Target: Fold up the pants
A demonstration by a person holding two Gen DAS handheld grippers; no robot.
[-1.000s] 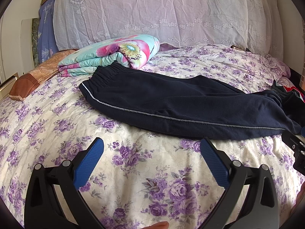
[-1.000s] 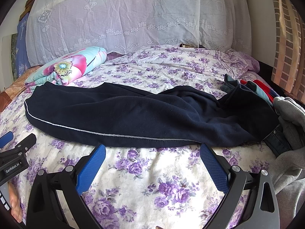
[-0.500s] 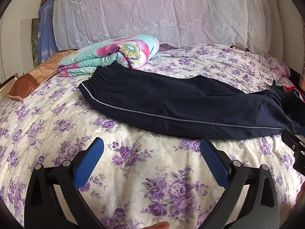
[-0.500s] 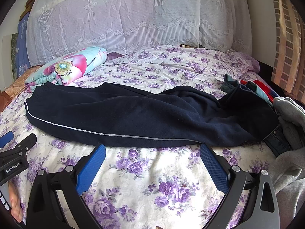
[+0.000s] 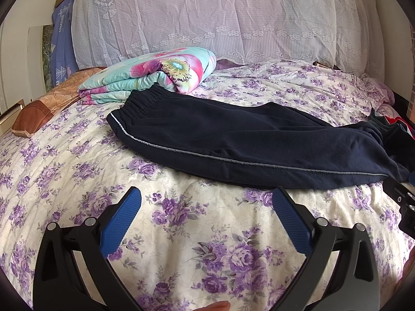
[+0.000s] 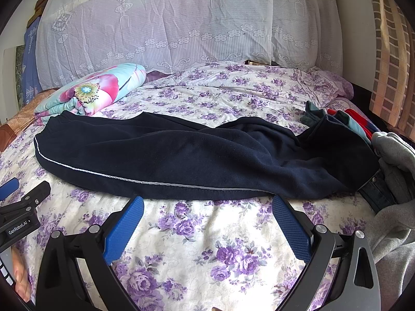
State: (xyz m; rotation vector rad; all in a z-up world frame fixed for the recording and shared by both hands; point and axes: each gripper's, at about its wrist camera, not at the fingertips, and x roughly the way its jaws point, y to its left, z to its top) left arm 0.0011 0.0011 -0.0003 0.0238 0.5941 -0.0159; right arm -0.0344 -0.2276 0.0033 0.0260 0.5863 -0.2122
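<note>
Dark navy pants (image 5: 233, 142) (image 6: 181, 158) with a thin grey side stripe lie lengthwise across the flowered bed, one leg folded over the other. Their elastic waistband (image 5: 145, 101) is at the left, against a folded quilt; the leg ends reach a clothes pile at the right. My left gripper (image 5: 206, 202) hovers open over the sheet just short of the pants' near edge, holding nothing. Further right, my right gripper (image 6: 207, 207) is open too, its blue fingertips (image 6: 278, 204) almost at the striped near edge. The left gripper's body (image 6: 23, 210) shows at the right wrist view's left edge.
A folded turquoise and pink floral quilt (image 5: 153, 77) sits at the back left, beside an orange-brown cushion (image 5: 44, 106). A lace-covered headboard (image 5: 220, 18) spans the back. Grey clothing (image 6: 394, 202), jeans and red-striped clothes (image 6: 355, 121) are piled at the right edge of the bed.
Both views have crept slightly nearer the pants; the right gripper's fingertips are now closer to the striped edge. Nothing was taken hold of.
</note>
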